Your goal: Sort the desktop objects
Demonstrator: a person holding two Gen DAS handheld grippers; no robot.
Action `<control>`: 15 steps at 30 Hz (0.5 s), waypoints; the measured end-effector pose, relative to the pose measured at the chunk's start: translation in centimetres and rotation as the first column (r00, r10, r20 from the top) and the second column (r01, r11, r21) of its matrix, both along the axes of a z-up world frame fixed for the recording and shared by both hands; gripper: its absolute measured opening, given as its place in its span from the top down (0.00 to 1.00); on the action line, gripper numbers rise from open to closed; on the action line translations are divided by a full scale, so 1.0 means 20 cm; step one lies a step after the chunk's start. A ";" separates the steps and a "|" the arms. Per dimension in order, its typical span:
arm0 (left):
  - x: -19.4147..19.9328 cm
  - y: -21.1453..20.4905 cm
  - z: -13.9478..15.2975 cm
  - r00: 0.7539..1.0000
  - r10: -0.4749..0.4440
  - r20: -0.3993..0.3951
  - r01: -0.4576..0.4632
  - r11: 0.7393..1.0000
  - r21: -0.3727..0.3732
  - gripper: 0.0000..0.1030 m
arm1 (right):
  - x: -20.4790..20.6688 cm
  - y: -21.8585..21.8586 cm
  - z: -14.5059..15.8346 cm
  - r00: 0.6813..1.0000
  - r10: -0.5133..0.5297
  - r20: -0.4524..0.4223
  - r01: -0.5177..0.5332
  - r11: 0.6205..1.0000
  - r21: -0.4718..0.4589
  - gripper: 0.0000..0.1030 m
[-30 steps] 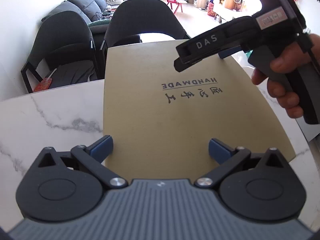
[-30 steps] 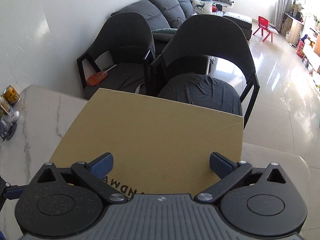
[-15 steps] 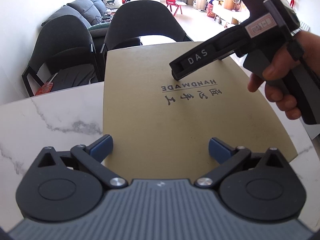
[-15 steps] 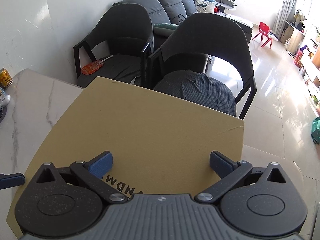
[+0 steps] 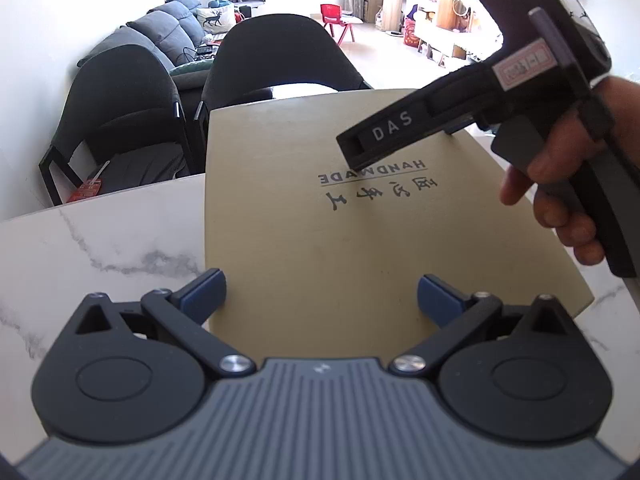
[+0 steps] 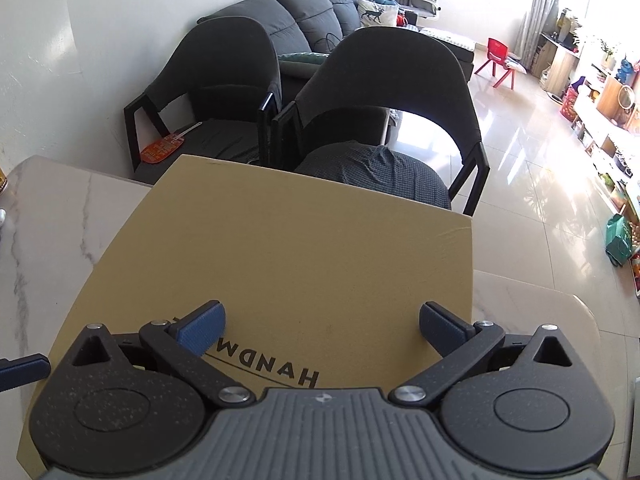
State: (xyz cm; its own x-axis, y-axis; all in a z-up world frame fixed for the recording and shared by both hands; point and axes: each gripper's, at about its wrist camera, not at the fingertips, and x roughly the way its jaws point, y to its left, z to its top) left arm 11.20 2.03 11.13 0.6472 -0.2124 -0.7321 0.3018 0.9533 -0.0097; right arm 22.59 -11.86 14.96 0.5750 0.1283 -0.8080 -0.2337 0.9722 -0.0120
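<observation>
A flat tan kraft box [image 5: 320, 220] printed "HANDMADE" lies on the white marble table [image 5: 100, 248], its far end past the table edge. My left gripper [image 5: 322, 296] is open over the box's near edge, nothing between its blue pads. The right gripper, a black tool marked "DAS" held by a hand [image 5: 560, 200], hovers over the box's right side in the left wrist view. In the right wrist view the same box [image 6: 300, 260] fills the middle, and the right gripper [image 6: 322, 326] stands open just above it.
Two dark grey armchairs [image 6: 384, 92] stand close beyond the table's far edge, one with a red item on its seat [image 6: 164, 148]. A grey sofa [image 6: 304, 12] runs along the wall behind. The left gripper's fingertip [image 6: 24, 366] shows at the left edge.
The right gripper has slid across the box top towards its right side and nearer to the left camera. The left gripper has stayed in place, open.
</observation>
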 end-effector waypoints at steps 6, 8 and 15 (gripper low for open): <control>-0.01 0.01 -0.01 1.000 -0.013 0.014 0.013 1.000 -0.003 0.00 | -0.08 -0.02 0.00 1.000 -0.005 -0.020 0.005 1.000 -0.005 0.00; -0.01 0.01 -0.01 1.000 -0.022 0.018 0.022 1.000 -0.004 0.00 | -0.11 -0.03 0.00 1.000 -0.015 -0.022 0.015 1.000 -0.007 0.00; -0.01 0.04 -0.01 0.997 -0.070 0.019 0.070 0.997 -0.014 0.00 | -0.19 -0.01 0.03 0.993 -0.104 -0.053 0.102 0.994 -0.033 0.00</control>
State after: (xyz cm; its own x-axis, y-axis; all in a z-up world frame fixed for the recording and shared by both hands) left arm 11.01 2.84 11.00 0.6436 -0.2681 -0.7169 0.3683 0.9296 -0.0170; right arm 18.84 -12.11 15.63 0.5390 0.0455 -0.8411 -0.1333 0.9906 -0.0318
